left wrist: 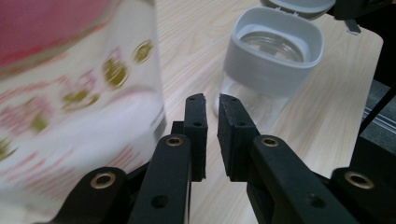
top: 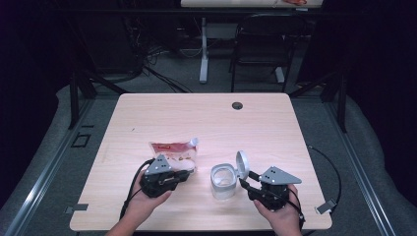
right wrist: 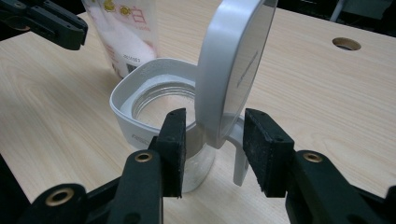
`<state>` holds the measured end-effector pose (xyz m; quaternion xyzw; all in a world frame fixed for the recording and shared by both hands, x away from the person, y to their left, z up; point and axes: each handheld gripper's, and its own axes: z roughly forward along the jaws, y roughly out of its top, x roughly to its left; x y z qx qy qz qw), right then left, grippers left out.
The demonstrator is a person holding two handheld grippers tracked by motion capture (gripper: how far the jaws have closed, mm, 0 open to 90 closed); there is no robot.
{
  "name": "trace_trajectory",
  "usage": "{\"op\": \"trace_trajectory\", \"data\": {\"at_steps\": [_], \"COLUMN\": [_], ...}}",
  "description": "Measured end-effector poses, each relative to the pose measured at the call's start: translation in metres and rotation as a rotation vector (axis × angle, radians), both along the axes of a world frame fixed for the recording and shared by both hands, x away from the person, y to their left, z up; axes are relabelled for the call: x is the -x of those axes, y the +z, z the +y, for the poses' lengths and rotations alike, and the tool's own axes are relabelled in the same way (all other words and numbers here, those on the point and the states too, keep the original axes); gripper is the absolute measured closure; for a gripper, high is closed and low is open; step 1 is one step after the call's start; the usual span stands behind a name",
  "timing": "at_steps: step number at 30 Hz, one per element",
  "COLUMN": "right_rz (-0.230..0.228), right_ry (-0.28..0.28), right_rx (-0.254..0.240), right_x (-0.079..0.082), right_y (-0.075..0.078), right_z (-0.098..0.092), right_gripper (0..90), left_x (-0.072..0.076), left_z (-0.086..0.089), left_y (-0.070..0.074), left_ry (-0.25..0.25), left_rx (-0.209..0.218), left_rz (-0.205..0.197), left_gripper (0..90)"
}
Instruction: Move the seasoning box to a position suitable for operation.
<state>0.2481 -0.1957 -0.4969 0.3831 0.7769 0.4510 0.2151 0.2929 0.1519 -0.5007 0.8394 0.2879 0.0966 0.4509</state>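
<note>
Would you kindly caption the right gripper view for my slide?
Black jaws straddle the raised grey hinged lid of a clear glass jar on the wooden table.

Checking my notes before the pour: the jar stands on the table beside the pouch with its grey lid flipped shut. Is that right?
Not quite. The jar does stand beside the pouch, but its grey lid is flipped up and open, not shut. The right gripper view shows the lid upright above the jar's open mouth.

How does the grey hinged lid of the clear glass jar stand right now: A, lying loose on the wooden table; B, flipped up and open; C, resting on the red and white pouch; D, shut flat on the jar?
B: the grey hinged lid stands upright on its hinge above the clear glass jar, whose mouth is open.
</note>
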Motion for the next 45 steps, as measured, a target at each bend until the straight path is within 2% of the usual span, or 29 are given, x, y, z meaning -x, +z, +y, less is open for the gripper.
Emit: {"op": "trace_trajectory", "data": {"at_steps": [1, 2, 3, 7, 15, 20, 21, 27, 33, 39, 45], "right_rz": [0.001, 0.002, 0.005, 0.016, 0.056, 0.077, 0.074, 0.077, 0.085, 0.07, 0.056], "right_ry": [-0.001, -0.001, 0.003, -0.001, -0.036, -0.045, -0.046, -0.078, -0.102, -0.113, -0.097], "right_rx": [0.001, -0.002, 0.0, 0.011, 0.031, 0.04, 0.057, 0.088, 0.066, 0.052, 0.058], "right_x": [0.0, 0.001, 0.001, 0.002, -0.004, -0.011, -0.013, -0.024, -0.03, -0.032, -0.035], "right_y": [0.0, -0.001, -0.001, -0.005, -0.021, -0.03, -0.033, -0.041, -0.045, -0.047, -0.048], "right_z": [0.0, 0.0, 0.0, -0.002, -0.008, -0.006, -0.003, 0.003, 0.003, 0.004, 0.007], "right_gripper": [59.9, 59.9, 59.8, 58.7, 56.8, 56.8, 57.3, 61.3, 64.3, 64.0, 69.0], "left_x": [0.002, 0.002, 0.003, 0.005, 0.002, 0.001, 0.001, 0.003, 0.007, 0.007, 0.007], "left_z": [0.009, 0.009, 0.018, 0.034, 0.058, 0.067, 0.07, 0.072, 0.076, 0.088, 0.101], "left_y": [-0.002, -0.002, -0.003, -0.005, -0.01, -0.013, -0.014, -0.017, -0.017, -0.017, -0.017], "left_ry": [0.019, 0.019, 0.036, 0.07, 0.137, 0.162, 0.175, 0.177, 0.168, 0.208, 0.244], "left_rx": [-0.002, -0.002, 0.0, 0.009, 0.019, 0.014, 0.024, 0.024, 0.015, 0.032, 0.044], "left_rz": [0.003, 0.003, 0.005, 0.005, -0.001, 0.001, 0.008, 0.012, 0.008, 0.012, 0.01], "left_gripper": [81.7, 81.4, 81.1, 80.2, 77.4, 77.0, 76.8, 76.1, 75.3, 74.2, 73.5]}}
